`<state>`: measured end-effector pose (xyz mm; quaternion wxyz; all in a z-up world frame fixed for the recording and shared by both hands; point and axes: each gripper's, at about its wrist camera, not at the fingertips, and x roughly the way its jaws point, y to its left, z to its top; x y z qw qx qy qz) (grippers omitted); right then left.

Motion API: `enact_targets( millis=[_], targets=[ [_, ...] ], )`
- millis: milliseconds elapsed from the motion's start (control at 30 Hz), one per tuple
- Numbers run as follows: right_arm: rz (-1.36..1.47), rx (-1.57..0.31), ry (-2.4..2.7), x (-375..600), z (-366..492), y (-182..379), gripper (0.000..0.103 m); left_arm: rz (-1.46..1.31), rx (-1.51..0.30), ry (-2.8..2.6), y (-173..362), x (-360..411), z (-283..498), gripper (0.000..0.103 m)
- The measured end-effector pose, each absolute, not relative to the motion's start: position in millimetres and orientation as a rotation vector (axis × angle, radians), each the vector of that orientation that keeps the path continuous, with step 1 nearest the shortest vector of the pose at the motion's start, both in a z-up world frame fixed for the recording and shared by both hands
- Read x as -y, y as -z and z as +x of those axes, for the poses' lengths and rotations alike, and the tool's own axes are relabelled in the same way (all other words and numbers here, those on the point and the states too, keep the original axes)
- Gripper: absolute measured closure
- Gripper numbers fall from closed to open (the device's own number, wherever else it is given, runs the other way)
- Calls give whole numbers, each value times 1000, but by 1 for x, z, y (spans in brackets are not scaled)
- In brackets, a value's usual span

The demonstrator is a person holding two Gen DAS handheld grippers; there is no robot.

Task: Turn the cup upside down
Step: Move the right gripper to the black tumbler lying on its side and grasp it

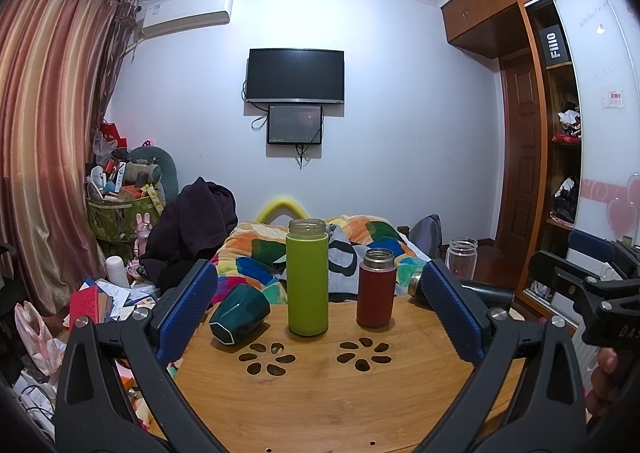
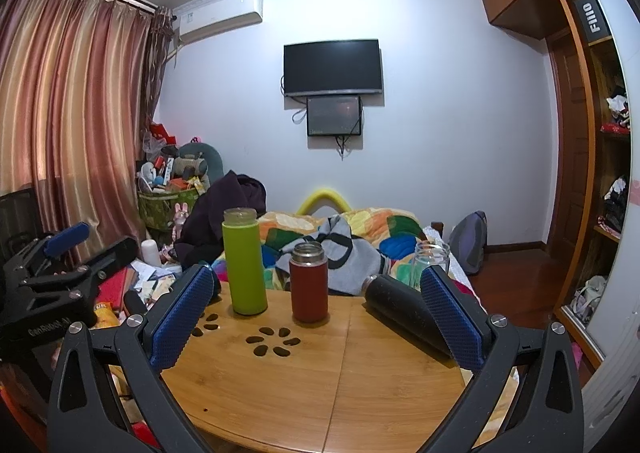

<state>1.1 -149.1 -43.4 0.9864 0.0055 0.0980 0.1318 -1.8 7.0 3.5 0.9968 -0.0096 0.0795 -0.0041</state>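
You are at the very start: both grippers hang above the near edge of the round bamboo table (image 1: 320,393), and nothing is grasped. Your left gripper (image 1: 320,305) is spread wide with empty air between its blue pads (image 1: 188,305), and your right gripper (image 2: 316,305) is just as wide and just as empty. The cup to turn over looks to be the dark green faceted cup (image 1: 239,315), lying on its side at the table's left, just inside the left pad, its flat base turned toward you. The next move probably falls to your left gripper: bring the jaws around the cup's body, close, lift, and rotate so the mouth faces the table. Keep clear of the lime-green bottle (image 1: 307,277) standing close to its right. The left view alone shows the cup; in the right view it is hidden behind the pad. The right view in turn shows the full black flask (image 2: 400,309) lying on its side, beside the red thermos (image 2: 309,282).
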Motion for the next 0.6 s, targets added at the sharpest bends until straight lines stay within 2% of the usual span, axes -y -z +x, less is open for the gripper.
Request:
enact_targets(
  millis=[133,300,433,600],
  targets=[
    [-17,-274,-281,164,35,50,0,-26,-197,3,1,-12,9,0],
    [-144,-473,-248,187,114,64,0,-55,-255,7,13,-19,24,0],
    [-235,-640,-211,209,175,92,0,-67,-307,14,23,-19,37,0],
    [-171,-838,-225,250,226,131,0,-61,-348,16,35,-16,48,0]
  ],
)
